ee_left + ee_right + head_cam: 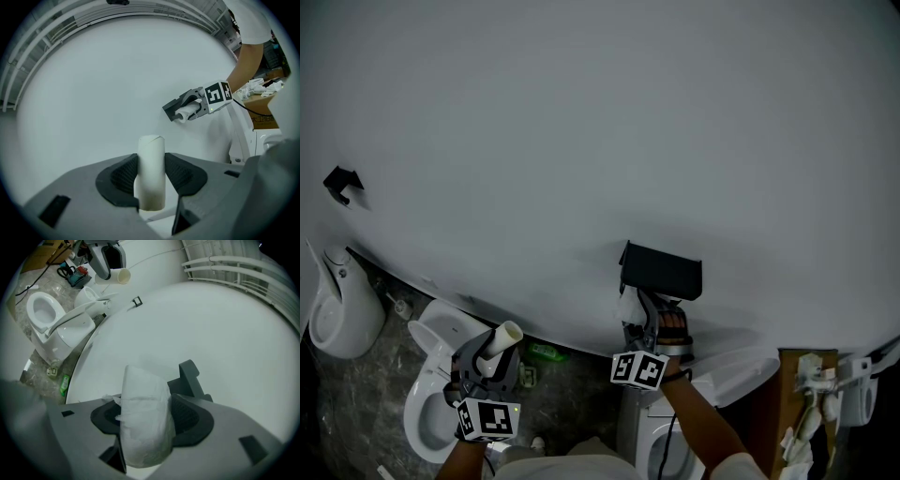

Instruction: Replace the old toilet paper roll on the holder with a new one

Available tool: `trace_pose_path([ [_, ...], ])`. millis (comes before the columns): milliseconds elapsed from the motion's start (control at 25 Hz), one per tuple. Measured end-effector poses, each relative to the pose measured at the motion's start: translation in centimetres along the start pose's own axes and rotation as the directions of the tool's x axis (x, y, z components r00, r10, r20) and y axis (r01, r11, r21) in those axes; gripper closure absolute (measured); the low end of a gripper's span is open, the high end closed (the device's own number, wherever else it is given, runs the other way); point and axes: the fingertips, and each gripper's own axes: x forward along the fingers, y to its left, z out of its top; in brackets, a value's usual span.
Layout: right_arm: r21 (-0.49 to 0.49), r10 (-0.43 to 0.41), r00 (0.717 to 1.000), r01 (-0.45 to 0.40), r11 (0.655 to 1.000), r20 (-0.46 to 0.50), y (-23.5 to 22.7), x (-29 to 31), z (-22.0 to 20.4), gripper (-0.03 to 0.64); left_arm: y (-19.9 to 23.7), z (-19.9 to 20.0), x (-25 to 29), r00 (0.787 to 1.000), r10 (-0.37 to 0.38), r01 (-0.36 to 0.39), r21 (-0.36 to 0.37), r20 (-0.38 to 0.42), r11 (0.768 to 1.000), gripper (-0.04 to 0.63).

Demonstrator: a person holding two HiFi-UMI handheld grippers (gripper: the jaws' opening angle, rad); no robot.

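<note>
Cardboard core (151,173), spent, is clamped upright in the left gripper (490,364), low and aside. The right gripper (645,319) grips the new roll (145,423) just under the black holder (662,269); square it to the holder first. Toilet (431,384) rims lie below, and the bare wall (581,112) beyond is open.

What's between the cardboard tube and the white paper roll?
In the left gripper view, only bare white wall shows between the pale cardboard tube and the white paper roll.
</note>
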Motion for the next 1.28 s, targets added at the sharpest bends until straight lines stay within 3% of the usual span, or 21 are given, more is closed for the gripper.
trace_pose_path([
  [400, 0.051, 0.032, 0.999, -0.032, 0.998, 0.012, 0.4, -0.1, 0.7, 0.348, -0.8, 1.1, -0.8, 1.0, -0.006, 0.006, 0.01, 0.018, 1.0, 0.414],
  [1080, 0.193, 0.18, 0.983, -0.182, 0.964, 0.029, 2.8, -3.0, 1.1, 0.215, -2.0, 1.9, -2.8, 0.999, -0.019, 0.018, 0.02, 0.039, 1.0, 0.414],
  [1280, 0.199, 0.181, 0.983, -0.183, 0.963, 0.03, 2.8, -3.9, 1.1, 0.204, -2.3, 1.9, -3.2, 0.999, -0.019, 0.017, 0.031, 0.048, 0.999, 0.414],
])
